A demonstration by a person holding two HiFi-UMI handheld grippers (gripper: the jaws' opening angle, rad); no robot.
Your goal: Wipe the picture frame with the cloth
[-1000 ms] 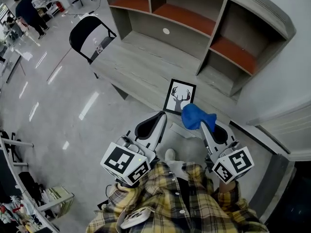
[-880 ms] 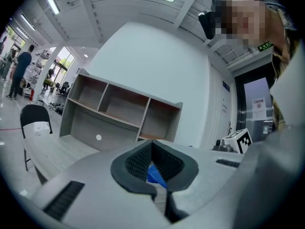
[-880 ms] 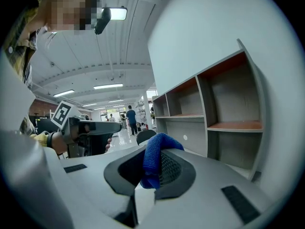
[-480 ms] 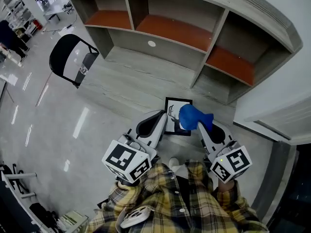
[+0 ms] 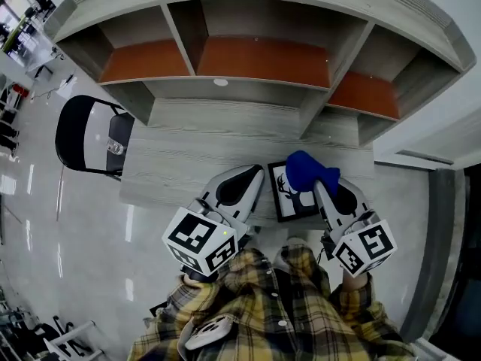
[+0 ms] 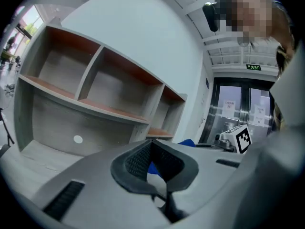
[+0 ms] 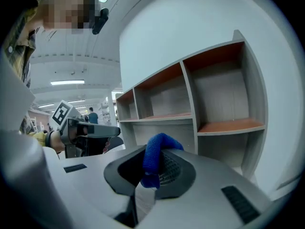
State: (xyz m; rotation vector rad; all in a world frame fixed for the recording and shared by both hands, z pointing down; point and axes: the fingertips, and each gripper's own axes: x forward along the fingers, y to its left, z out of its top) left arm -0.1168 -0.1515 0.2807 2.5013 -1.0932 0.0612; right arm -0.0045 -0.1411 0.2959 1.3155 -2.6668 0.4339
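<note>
frame: black-edged picture frame (image 5: 288, 194) w/ a white deer-antler print, lying flat on the grey wood-grain desk (image 5: 195, 138), close to the desk's near edge. in the head view it sits between the two grippers
cloth: bunched-up blue cloth (image 5: 307, 173), sticking out past the right gripper's tips. from above it covers the frame's top right corner, can't tell if it's actually touching the glass or just over it
right gripper: right gripper (image 5: 325, 194) is clamped on the cloth, its own view shows the blue fabric (image 7: 155, 163) pinched between the dark ribbed pads, folded over the top
left gripper: left gripper (image 5: 252, 175) just beside the frame's left edge, tips pressed together w/ nothing in them. a bit of blue shows thru the gap behind the tips in its own view, that's the cloth further off
shelves: grey shelf unit w/ orange-brown boards (image 5: 248, 55) stands at the back of the desk
chair: black chair (image 5: 86, 134) at the desk's left end, on the shiny floor (image 5: 45, 224)
person: yellow plaid shirt (image 5: 278, 307) at the bottom of the head view
</note>
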